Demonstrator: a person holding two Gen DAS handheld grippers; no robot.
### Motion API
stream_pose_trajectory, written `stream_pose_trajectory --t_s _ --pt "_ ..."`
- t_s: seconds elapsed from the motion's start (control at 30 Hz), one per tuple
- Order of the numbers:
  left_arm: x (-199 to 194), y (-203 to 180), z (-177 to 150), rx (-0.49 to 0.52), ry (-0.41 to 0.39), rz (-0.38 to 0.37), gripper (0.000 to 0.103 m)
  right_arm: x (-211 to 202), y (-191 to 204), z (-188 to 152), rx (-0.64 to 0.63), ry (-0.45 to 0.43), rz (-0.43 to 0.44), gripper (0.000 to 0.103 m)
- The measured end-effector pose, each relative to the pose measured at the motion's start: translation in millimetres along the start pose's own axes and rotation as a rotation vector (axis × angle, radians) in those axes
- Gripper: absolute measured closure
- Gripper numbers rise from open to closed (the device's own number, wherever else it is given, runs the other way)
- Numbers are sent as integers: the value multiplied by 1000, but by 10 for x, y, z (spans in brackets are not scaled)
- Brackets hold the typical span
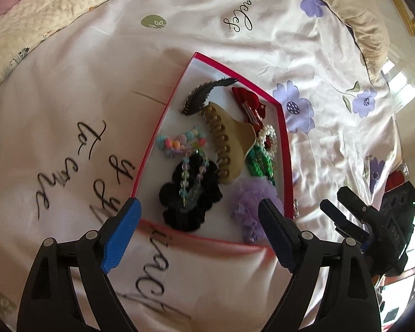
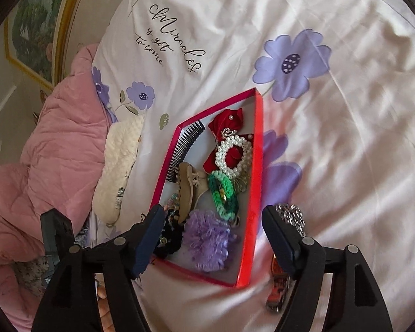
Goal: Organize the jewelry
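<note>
A red-rimmed box (image 1: 163, 121) lies on the bed and holds several hair accessories: a beige claw clip (image 1: 229, 144), a black comb (image 1: 199, 96), a black scrunchie (image 1: 191, 202), a purple scrunchie (image 1: 251, 202), a green scrunchie (image 1: 260, 163), a pearl ring (image 1: 267, 138) and a red bow (image 1: 249, 102). My left gripper (image 1: 199, 235) is open and empty above the box's near edge. My right gripper (image 2: 213, 238) is open and empty over the box (image 2: 256, 166), above the purple scrunchie (image 2: 207, 238). A silver sparkly piece (image 2: 292, 217) and an orange clip (image 2: 276, 290) lie on the sheet beside its right finger.
The box rests on a white bedsheet (image 2: 345, 138) with purple flowers and black script. A pink quilt (image 2: 47, 152) and a cream blanket (image 2: 121, 166) lie to the left in the right wrist view. The right gripper shows at the right edge of the left wrist view (image 1: 345, 215).
</note>
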State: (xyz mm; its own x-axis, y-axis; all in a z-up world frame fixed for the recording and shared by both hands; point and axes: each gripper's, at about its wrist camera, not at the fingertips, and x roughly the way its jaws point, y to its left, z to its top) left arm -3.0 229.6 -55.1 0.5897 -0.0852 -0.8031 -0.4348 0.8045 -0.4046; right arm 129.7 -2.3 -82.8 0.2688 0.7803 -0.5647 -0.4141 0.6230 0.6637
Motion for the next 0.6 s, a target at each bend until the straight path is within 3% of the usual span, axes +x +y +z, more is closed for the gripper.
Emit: stream_pose_trajectory --t_s 0.3,0.43,0.6 --pt "-226 -68 -224 52 -10 53 8 -199 10 -222 -5 25 -27 22" --pt "-292 -145 -295 110 -18 112 6 -291 124 -290 -71 23 -73 21" --pt "-393 -328 -368 230 -31 190 4 -369 442 -363 -249 51 -154 14"
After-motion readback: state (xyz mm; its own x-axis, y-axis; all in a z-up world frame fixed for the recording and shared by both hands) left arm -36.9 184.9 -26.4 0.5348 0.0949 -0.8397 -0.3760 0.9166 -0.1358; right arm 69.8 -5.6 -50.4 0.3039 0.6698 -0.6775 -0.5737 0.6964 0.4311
